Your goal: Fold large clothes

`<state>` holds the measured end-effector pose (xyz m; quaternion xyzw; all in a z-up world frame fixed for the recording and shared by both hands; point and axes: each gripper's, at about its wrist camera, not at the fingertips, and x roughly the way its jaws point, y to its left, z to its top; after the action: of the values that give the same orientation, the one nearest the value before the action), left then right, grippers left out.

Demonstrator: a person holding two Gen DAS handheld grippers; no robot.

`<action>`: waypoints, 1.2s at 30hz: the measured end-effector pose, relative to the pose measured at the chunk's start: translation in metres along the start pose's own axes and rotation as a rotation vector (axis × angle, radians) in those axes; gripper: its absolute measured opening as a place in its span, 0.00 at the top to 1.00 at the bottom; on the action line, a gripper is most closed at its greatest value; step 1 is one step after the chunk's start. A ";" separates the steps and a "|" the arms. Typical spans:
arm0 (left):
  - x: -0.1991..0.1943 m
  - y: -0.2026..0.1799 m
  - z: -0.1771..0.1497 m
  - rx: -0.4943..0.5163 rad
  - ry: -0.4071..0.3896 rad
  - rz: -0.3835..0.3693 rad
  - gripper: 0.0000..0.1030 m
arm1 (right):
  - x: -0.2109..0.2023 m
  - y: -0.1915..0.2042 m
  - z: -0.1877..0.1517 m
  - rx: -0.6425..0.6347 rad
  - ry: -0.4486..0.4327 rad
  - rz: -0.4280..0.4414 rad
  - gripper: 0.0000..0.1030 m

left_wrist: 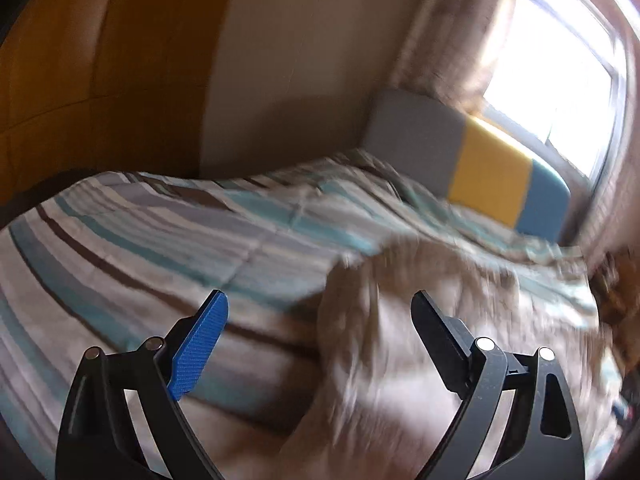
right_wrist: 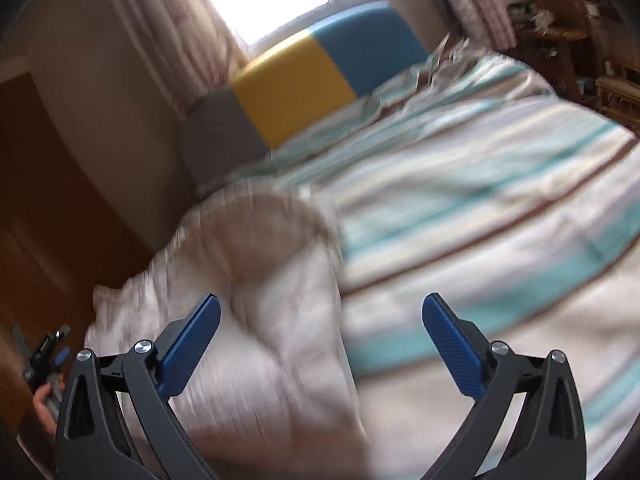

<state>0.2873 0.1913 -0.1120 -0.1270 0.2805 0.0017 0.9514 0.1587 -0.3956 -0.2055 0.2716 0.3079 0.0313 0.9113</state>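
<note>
Both grippers are hovering above the bed with their jaws spread wide and nothing between them. The left gripper (left_wrist: 320, 312) is showing one blue ribbed pad (left_wrist: 200, 350) and one black finger; the right gripper (right_wrist: 320, 316) is showing two blue pads. A large beige, crumpled cloth garment (left_wrist: 400, 320) is lying on the striped quilt of teal, grey, brown and cream bands (left_wrist: 140, 232) that is covering the bed. The garment is sitting along the side of the bed nearest the brown wooden wardrobe (right_wrist: 36, 200), reaching from the near edge partway toward the padded headboard of grey, yellow and blue panels (right_wrist: 304, 76). Its shape is blurred, so I cannot tell how it is folded. In the right wrist view the left gripper is appearing small at the lower left, held in a hand (right_wrist: 44, 400). Beige curtains (left_wrist: 452, 40) are hanging beside a bright window (left_wrist: 560, 72) behind the headboard.
</note>
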 end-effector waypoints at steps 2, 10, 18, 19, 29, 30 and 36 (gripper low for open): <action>-0.004 -0.003 -0.021 0.056 0.046 -0.049 0.10 | 0.004 -0.002 -0.017 -0.031 0.071 0.004 0.02; 0.019 -0.033 -0.066 0.157 0.205 -0.112 0.08 | 0.038 -0.004 -0.028 0.043 0.161 0.089 0.02; 0.057 -0.047 -0.074 0.178 0.299 -0.039 0.08 | 0.062 0.029 -0.037 -0.078 0.217 0.048 0.10; 0.058 -0.047 -0.075 0.161 0.300 -0.045 0.11 | 0.062 0.031 -0.038 -0.085 0.218 0.031 0.19; 0.034 -0.061 -0.090 0.190 0.335 -0.158 0.60 | 0.043 0.033 -0.049 -0.082 0.228 0.098 0.54; 0.031 -0.061 -0.091 0.190 0.337 -0.166 0.60 | 0.036 0.029 -0.048 -0.083 0.227 0.099 0.55; 0.002 -0.057 -0.103 0.200 0.348 -0.217 0.60 | 0.014 0.028 -0.048 -0.100 0.233 0.100 0.55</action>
<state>0.2377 0.1110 -0.1828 -0.0598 0.4238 -0.1507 0.8911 0.1450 -0.3460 -0.2309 0.2356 0.3958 0.1235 0.8790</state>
